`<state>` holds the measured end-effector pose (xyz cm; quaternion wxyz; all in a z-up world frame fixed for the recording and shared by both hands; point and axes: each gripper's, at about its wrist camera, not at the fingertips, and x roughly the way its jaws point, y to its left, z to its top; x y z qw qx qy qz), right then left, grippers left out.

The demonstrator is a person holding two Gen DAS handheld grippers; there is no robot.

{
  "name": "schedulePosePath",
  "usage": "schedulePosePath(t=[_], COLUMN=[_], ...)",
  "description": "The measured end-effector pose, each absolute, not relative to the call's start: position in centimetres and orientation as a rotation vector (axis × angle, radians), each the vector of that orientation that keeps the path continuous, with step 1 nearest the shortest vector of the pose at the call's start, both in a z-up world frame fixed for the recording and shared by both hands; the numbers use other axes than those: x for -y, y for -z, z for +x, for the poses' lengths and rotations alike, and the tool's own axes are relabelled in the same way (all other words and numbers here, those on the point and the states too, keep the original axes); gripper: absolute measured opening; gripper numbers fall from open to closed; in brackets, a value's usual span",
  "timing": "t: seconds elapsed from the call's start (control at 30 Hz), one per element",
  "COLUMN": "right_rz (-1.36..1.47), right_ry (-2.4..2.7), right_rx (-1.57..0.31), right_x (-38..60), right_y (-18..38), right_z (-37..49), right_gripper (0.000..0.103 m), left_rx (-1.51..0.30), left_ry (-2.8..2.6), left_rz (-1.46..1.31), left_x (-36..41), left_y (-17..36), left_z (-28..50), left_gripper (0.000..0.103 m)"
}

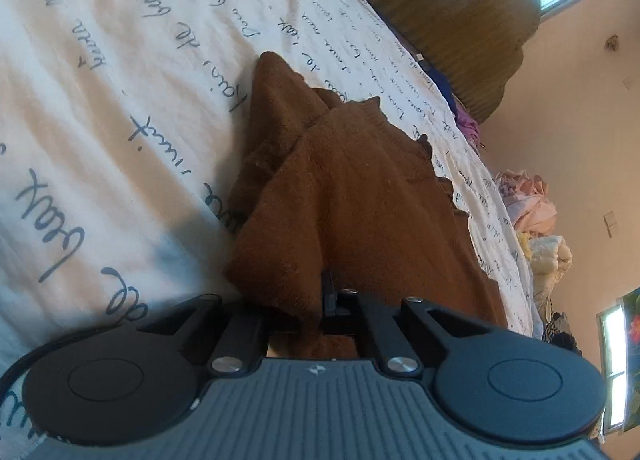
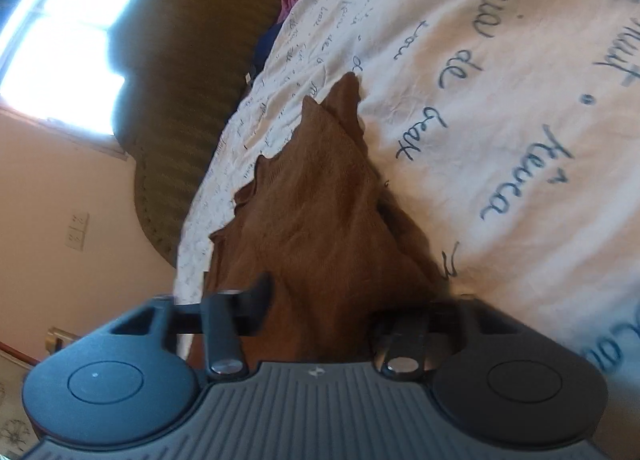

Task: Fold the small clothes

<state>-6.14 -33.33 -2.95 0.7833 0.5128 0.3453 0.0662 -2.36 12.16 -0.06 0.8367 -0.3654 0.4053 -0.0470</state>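
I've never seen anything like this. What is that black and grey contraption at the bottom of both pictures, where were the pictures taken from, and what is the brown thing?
There is no robot here. A person holds a two-finger gripper in each hand, and each one carries a wide-angle camera looking forward along its fingers. One picture comes from the left gripper, the other from the right gripper; the dark plastic at the bottom is the tool itself. The brown thing is a small knitted garment, lying on a white bedsheet printed with handwriting. The left gripper is shut on one edge of it. The right gripper's fingers stand apart with the garment running between them, so it looks open. Other clothes are piled past the sheet's edge.
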Motion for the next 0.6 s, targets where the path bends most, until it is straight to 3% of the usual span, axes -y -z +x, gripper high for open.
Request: schedulePosePath(t=[0.23, 0.4, 0.5, 0.6], right_rz=[1.064, 1.121, 1.057, 1.08], right_ry=[-0.242, -0.324, -0.264, -0.209], right_rx=[-0.71, -0.809, -0.855, -0.803], right_x=[34.0, 34.2, 34.0, 36.5], right_y=[0.4, 0.8, 1.2, 0.2], right_z=[-10.5, -15.9, -17.6, -17.4], right_gripper=[0.006, 0.006, 0.013, 0.026], left_rx=[-0.807, -0.896, -0.912, -0.849], left_ry=[0.211, 0.215, 0.225, 0.216], left_rz=[-0.726, -0.648, -0.675, -0.714], left_x=[-14.2, -16.2, -17.8, -20.0], left_y=[-3.2, -2.3, -1.2, -3.1], left_z=[-6.7, -11.6, -13.3, -13.4], left_gripper=[0.005, 0.006, 0.008, 0.011])
